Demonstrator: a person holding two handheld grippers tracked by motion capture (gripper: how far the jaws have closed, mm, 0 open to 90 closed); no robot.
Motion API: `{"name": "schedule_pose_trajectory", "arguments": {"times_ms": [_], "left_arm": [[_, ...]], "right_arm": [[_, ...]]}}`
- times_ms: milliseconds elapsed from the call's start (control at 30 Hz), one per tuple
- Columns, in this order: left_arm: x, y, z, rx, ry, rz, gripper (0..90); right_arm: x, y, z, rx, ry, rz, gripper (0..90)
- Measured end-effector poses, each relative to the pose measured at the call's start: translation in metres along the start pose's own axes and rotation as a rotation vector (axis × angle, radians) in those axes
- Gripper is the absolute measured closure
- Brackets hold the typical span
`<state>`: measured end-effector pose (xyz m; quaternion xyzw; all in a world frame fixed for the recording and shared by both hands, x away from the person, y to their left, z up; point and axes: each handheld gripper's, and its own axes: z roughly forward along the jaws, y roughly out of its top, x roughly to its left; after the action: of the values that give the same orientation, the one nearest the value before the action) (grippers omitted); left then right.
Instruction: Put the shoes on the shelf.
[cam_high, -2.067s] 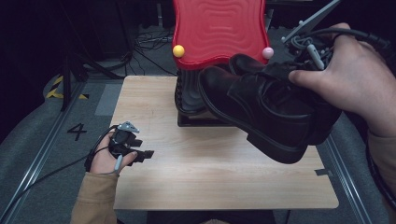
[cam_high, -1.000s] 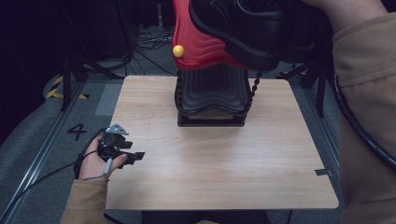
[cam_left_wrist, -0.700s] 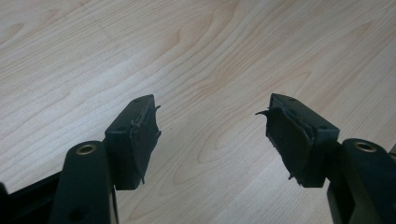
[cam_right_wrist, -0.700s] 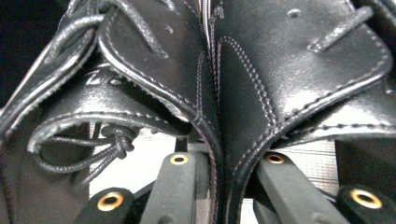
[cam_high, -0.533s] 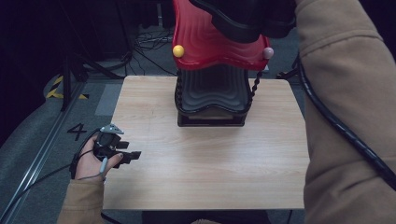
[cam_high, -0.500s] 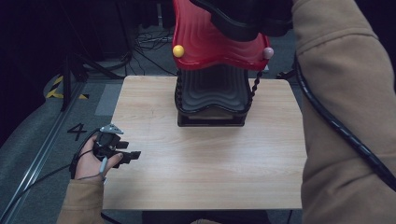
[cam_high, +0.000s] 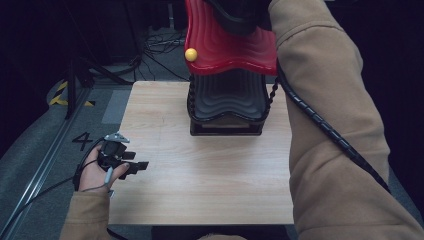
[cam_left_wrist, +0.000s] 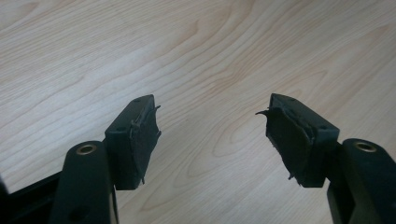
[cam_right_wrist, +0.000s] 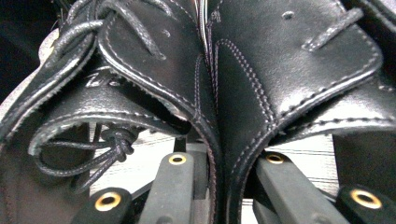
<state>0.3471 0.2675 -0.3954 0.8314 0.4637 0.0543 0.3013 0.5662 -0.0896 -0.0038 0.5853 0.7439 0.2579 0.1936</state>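
Two black leather lace-up shoes (cam_right_wrist: 233, 70) are pressed side by side, their inner walls pinched between the jaws of my right gripper (cam_right_wrist: 219, 172), which is shut on them. In the high view the black shoes (cam_high: 235, 15) hang at the top edge over the red wavy shelf (cam_high: 225, 50) of a rack, and the person's tan right sleeve (cam_high: 330, 125) reaches up to them. My left gripper (cam_high: 140, 165) lies low at the table's left edge, held in a hand. Its jaws stand open over bare wood in the left gripper view (cam_left_wrist: 212, 135).
The rack's black ribbed lower tier (cam_high: 227, 100) stands at the back middle of the wooden table (cam_high: 210, 175). A yellow ball (cam_high: 190, 54) caps the red shelf's left corner. A coiled cable (cam_high: 320, 125) runs along the right sleeve. Dark floor with cables surrounds the table.
The right arm has carried the shoes farther away and up over the red shelf, so its sleeve now covers the table's right side. The left hand has stayed put.
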Motion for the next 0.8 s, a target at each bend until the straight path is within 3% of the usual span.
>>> {"name": "schedule_pose_trajectory", "arguments": {"times_ms": [100,200,400,500,800], "left_arm": [[-0.001,-0.001,0.0,0.002,-0.003,-0.006,34.2],[-0.002,0.0,0.001,-0.003,-0.01,-0.004,34.2],[-0.004,0.002,0.003,0.002,-0.012,0.013,34.1],[-0.005,0.002,0.001,-0.003,-0.017,0.01,34.1],[-0.007,0.003,0.0,-0.007,-0.01,0.02,34.1]], "right_arm": [[0.003,-0.002,0.011,0.014,-0.003,0.017,81.2],[0.009,-0.005,0.022,-0.012,-0.037,0.017,81.1],[0.013,-0.009,0.033,-0.019,0.0,0.067,79.7],[0.016,-0.013,0.04,-0.023,-0.016,0.067,79.7],[0.012,-0.022,0.05,-0.036,-0.028,0.104,79.0]]}}
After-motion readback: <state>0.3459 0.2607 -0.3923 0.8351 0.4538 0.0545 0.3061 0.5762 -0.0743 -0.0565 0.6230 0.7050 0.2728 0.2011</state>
